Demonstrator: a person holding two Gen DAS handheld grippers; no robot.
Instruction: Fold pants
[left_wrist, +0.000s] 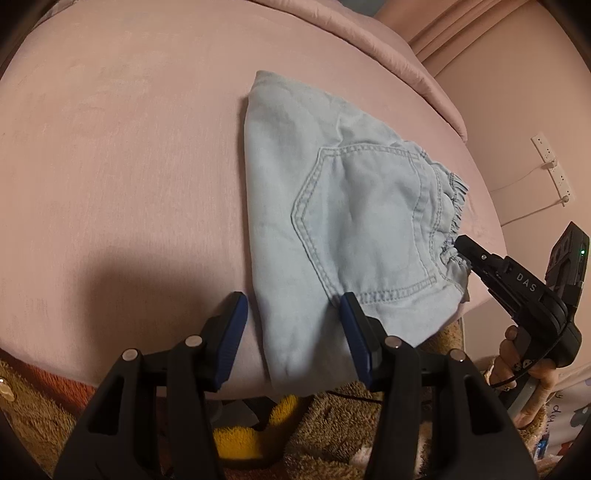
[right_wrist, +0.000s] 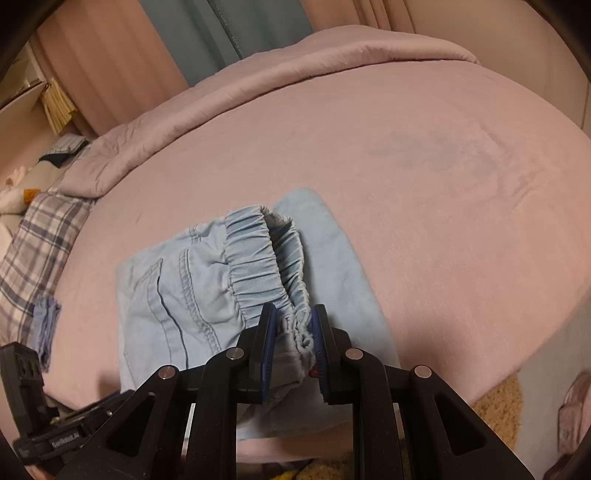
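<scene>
The right gripper (right_wrist: 293, 332) is closed on the gathered elastic waistband (right_wrist: 255, 269) of the light blue pants (right_wrist: 177, 295), its blue pads (right_wrist: 269, 347) pinching the bunched cloth at the near corner. In the left wrist view the same gripper (left_wrist: 466, 254) comes in from the right, its black tip touching the ruffled waistband (left_wrist: 452, 218), with the person's hand (left_wrist: 517, 365) wrapped around the handle below.

The left gripper (left_wrist: 291, 332) stands about half open over the near edge of the folded pants (left_wrist: 332, 206). Its right pad (left_wrist: 354, 332) lies against the denim just below the back pocket (left_wrist: 369, 221), and its left pad (left_wrist: 236, 325) sits over bare sheet beside the fold; the pads do not press the cloth between them.

The pants lie folded into a compact bundle on the pink bed sheet (left_wrist: 129, 166), near the front edge of the mattress, pocket side up. A rolled pink duvet (right_wrist: 258, 74) runs along the far side of the bed, well apart from the pants. A plaid pillow (right_wrist: 33, 251) lies at the left edge in the right wrist view, with blue and pink curtains (right_wrist: 207, 33) behind. A white power strip (left_wrist: 552, 168) with a cable hangs on the wall to the right. Below the bed edge shows brown and yellow fuzzy fabric (left_wrist: 236, 439).
</scene>
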